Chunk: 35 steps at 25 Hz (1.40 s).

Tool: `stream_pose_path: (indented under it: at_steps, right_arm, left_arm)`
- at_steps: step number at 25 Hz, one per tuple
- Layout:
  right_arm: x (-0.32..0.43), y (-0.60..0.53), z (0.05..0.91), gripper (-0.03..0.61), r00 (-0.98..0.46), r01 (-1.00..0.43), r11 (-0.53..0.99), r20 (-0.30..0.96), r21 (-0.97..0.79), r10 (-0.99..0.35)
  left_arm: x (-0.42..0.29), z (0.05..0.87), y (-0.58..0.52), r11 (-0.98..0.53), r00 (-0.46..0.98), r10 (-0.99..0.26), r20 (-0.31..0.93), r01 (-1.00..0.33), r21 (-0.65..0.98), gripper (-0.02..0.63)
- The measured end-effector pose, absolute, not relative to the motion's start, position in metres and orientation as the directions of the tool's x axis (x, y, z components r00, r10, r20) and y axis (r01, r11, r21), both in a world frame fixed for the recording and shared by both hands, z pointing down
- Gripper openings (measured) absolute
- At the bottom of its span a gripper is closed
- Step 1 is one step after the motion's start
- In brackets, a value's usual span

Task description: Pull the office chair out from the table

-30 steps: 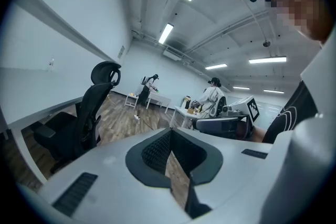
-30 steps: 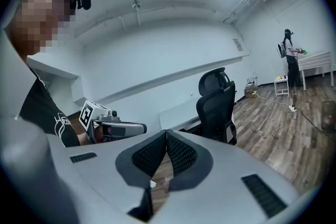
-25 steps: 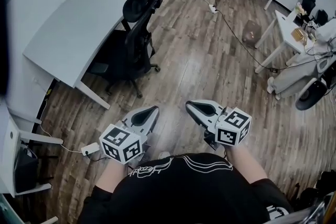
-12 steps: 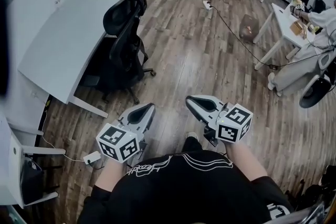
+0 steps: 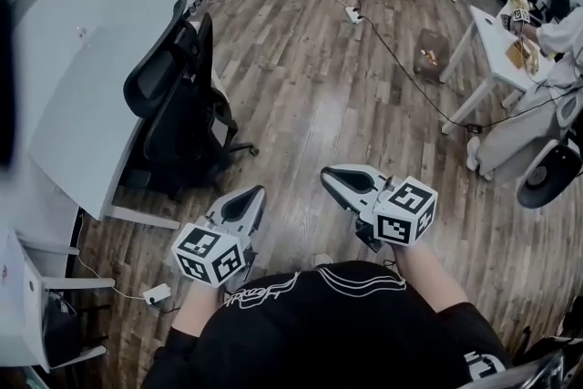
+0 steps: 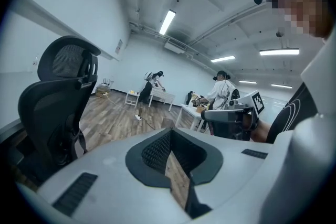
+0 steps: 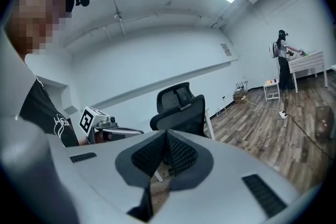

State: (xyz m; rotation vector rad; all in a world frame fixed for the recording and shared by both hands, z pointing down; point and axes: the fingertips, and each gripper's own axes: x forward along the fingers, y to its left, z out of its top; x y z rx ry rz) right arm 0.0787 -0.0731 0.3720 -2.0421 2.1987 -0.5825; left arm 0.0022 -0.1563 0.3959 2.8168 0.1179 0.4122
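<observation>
Office chair [image 5: 178, 109] closer, beyond left tongs [image 5: 248, 196]

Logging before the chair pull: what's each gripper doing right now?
Left gripper: closed, holding nothing.
Right gripper: closed, holding nothing.

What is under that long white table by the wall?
The black office chair is pushed partly under the table, and the table's white foot shows on the floor. The tabletop covers everything further in.
</observation>
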Motion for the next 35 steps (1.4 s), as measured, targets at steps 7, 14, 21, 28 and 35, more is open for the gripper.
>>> stream_pose_path:
  at_steps: [7,14,21,28,35]
  right_arm:
    - [0.145,-0.070,0.369,0.037,-0.114,-0.965,0.060,0.203,-0.254,-0.972]
    - [0.170,-0.113,0.371,0.037,-0.175,-0.965,0.124,0.215,-0.232,-0.961]
    - [0.194,-0.190,0.381,0.037,-0.238,-0.964,0.193,0.260,-0.185,-0.936]
    - [0.230,-0.282,0.388,0.037,-0.296,-0.952,0.248,0.326,-0.182,-0.898]
    - [0.251,-0.343,0.377,0.037,-0.387,-0.920,0.340,0.305,-0.196,-0.870]
  left_arm:
    - [0.052,0.393,-0.159,-0.966,0.965,0.042,0.259,-0.027,0.258,0.008]
    - [0.063,0.403,-0.204,-0.940,0.963,-0.007,0.269,-0.098,0.327,0.008]
    - [0.045,0.418,-0.299,-0.919,0.933,-0.188,0.306,-0.277,0.280,0.008]
    - [0.020,0.405,-0.376,-0.895,0.877,-0.360,0.317,-0.421,0.148,0.008]
    - [0.024,0.395,-0.409,-0.871,0.832,-0.435,0.346,-0.485,0.072,0.009]
